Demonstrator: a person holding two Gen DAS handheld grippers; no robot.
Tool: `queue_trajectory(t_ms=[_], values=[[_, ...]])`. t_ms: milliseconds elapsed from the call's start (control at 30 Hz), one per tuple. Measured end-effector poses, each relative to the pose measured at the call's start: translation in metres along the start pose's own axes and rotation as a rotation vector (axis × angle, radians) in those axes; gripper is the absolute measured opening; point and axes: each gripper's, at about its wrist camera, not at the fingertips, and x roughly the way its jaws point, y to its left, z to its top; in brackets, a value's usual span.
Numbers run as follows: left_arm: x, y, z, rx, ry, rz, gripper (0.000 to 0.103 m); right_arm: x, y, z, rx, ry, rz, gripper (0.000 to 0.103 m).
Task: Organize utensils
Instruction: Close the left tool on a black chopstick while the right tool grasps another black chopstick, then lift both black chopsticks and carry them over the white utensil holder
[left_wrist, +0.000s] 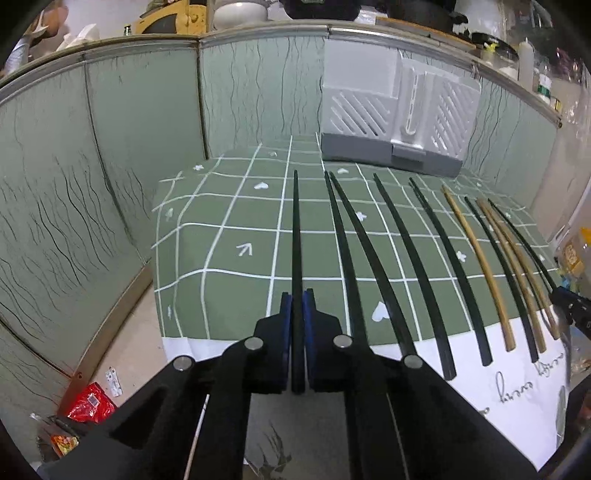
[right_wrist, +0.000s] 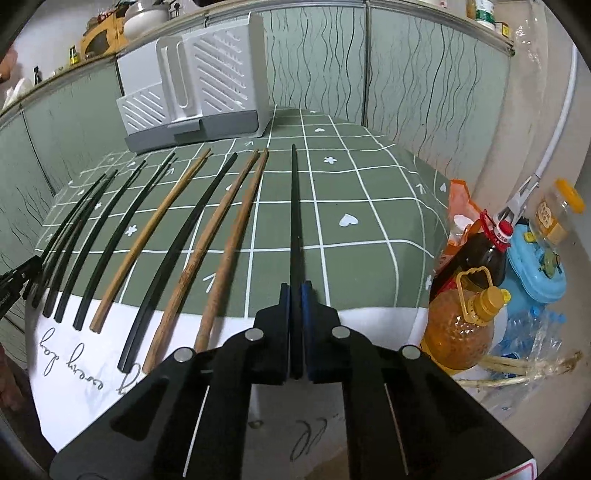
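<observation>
My left gripper (left_wrist: 296, 295) is shut on a black chopstick (left_wrist: 296, 229) that points forward over the green checked tablecloth (left_wrist: 236, 229). My right gripper (right_wrist: 294, 288) is shut on another black chopstick (right_wrist: 294, 206), also pointing forward. Several black chopsticks (left_wrist: 399, 258) and wooden chopsticks (right_wrist: 225, 236) lie in a row on the cloth between the two grippers. A white slotted utensil holder (left_wrist: 399, 118) with a grey base stands at the back of the table; it also shows in the right wrist view (right_wrist: 199, 92).
Green panelled walls (left_wrist: 110, 155) enclose the table at the back and left. Oil bottles (right_wrist: 465, 314), a blue container (right_wrist: 535, 266) and a jar (right_wrist: 557, 210) stand off the table's right edge. Red packets (left_wrist: 90, 404) lie on the floor at left.
</observation>
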Motion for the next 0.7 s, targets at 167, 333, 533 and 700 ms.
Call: queue_trajectory(t_ms=[167,333,533,700], values=[[-0.021,0.006,0.005,-0.021,-0.042,-0.006,0.006,-0.022,-0.003,0.004,0.001,-0.039,0.017,0.006],[-0.043,0.013,0.008,-0.028,-0.070,-0.014,0.006,-0.043,-0.007,0.010,0.005,-0.062,0.041,0.006],[-0.063,0.022,0.023,-0.036,-0.094,-0.030,0.006,-0.067,-0.010,0.028,-0.006,-0.099,0.050,0.006],[-0.079,0.023,0.049,-0.036,-0.128,-0.054,0.006,-0.082,-0.015,0.055,0.000,-0.127,0.060,0.006]])
